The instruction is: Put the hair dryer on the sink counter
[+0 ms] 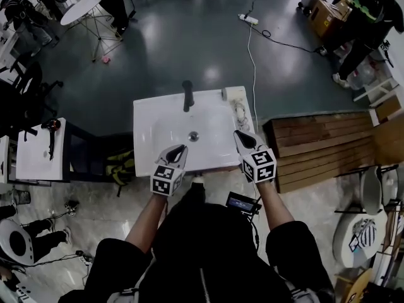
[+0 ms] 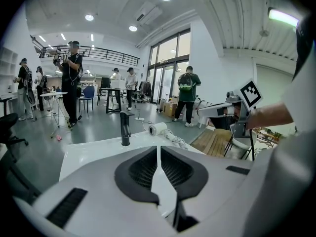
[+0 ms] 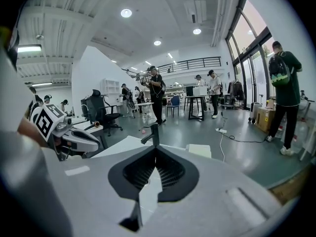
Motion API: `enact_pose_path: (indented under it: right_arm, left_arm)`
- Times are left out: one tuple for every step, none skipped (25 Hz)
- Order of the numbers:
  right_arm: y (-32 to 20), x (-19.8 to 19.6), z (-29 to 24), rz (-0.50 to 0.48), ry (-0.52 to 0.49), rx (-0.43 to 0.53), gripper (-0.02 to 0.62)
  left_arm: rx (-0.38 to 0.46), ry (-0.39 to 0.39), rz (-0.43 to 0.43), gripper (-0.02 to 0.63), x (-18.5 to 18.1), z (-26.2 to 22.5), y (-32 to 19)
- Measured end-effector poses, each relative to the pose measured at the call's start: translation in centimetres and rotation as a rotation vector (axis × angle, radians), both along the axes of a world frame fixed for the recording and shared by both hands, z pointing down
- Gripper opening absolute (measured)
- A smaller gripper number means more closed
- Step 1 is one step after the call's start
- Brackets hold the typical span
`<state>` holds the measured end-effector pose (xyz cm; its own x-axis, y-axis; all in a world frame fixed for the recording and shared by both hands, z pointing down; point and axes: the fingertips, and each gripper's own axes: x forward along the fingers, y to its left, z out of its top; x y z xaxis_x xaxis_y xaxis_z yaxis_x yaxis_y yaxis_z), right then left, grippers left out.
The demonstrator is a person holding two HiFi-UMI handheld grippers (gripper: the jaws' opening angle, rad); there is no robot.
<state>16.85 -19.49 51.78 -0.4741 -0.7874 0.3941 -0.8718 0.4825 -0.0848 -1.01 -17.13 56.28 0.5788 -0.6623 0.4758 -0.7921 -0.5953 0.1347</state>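
Note:
A white hair dryer (image 1: 225,94) lies on the back right corner of the white sink counter (image 1: 151,115), its cord (image 1: 240,113) coiled along the right edge. The left gripper view shows the dryer (image 2: 158,128) to the right of the black faucet (image 2: 125,128). My left gripper (image 1: 181,149) hovers over the counter's front edge, shut and empty. My right gripper (image 1: 238,133) is over the front right corner near the cord, also shut with nothing in it. Both pairs of jaws meet in a thin line in their own views.
A black faucet (image 1: 187,95) stands at the back of the basin. A small white side table (image 1: 38,160) at the left carries a dark dryer-like tool (image 1: 52,131). Wooden planks (image 1: 322,144) lie to the right. People, a round table (image 1: 82,8) and a floor cable (image 1: 254,49) are beyond.

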Motion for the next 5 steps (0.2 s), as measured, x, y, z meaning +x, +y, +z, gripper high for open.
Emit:
enact_pose_path:
  right_arm:
    - [-0.04,-0.10,-0.03,0.000,0.000,0.001,0.005]
    - [-0.06,-0.21,-0.03,-0.002,0.000,0.001,0.005]
    - [-0.05,-0.31,0.00,-0.003,0.000,0.001,0.005]
    - [-0.04,-0.39,0.04,-0.005,0.001,0.000,0.005]
    - [-0.02,-0.47,0.08,-0.007,0.002,0.000,0.005]
  left_arm:
    - [-0.001,-0.001,0.000,0.031,-0.08,0.05,-0.04]
    - [-0.002,-0.002,0.000,0.031,-0.16,0.10,-0.06]
    - [-0.003,-0.003,-0.001,0.031,-0.22,0.15,-0.05]
    - [-0.005,-0.003,-0.002,0.031,-0.26,0.19,-0.05]
    - [-0.006,-0.004,-0.002,0.031,-0.30,0.23,-0.04]
